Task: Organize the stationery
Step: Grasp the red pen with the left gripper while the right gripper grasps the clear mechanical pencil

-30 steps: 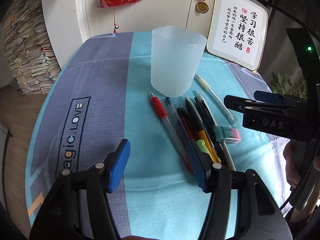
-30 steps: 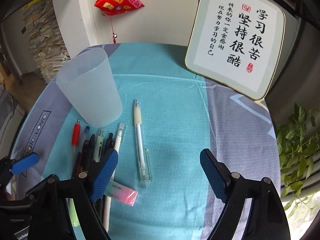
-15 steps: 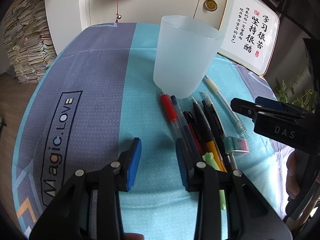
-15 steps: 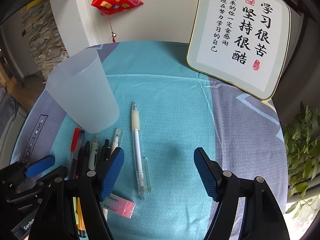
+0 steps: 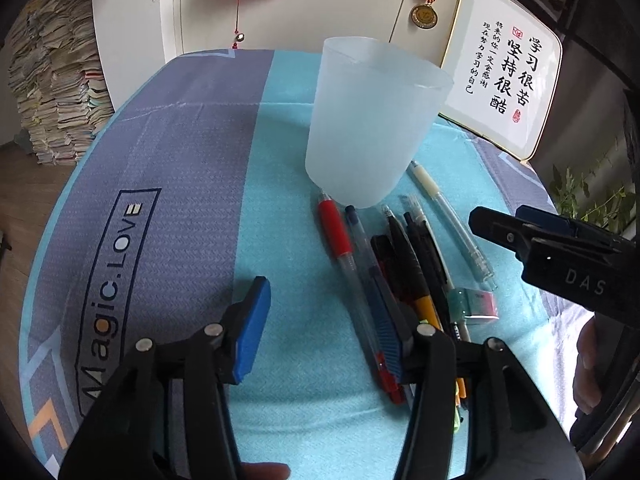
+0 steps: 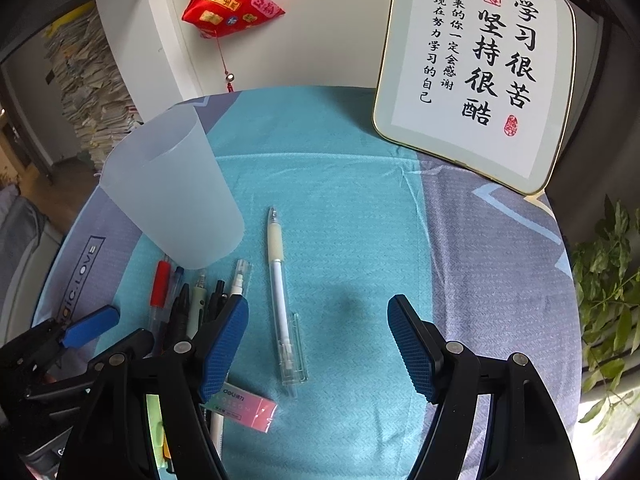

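Note:
A frosted plastic cup (image 5: 372, 120) stands upright on the blue cloth; it also shows in the right wrist view (image 6: 172, 196). Several pens (image 5: 404, 264) lie side by side in front of it, with a red pen (image 5: 336, 232) at their left. A clear white pen (image 6: 280, 292) lies apart to the right, and a pink eraser (image 6: 244, 406) lies near it. My left gripper (image 5: 320, 328) is open and empty, low over the pens' near ends. My right gripper (image 6: 320, 344) is open and empty above the white pen.
A framed calligraphy board (image 6: 480, 72) leans at the back right. A red ornament (image 6: 228, 4) hangs on the wall and a medal (image 5: 424, 14) hangs beside the board. A leafy plant (image 6: 608, 288) stands off the right edge. Stacked papers (image 5: 56, 92) lie beyond the left.
My left gripper narrowed half a second ago and has opened wide again, now closer to the cup. My right gripper has moved forward over the white pen.

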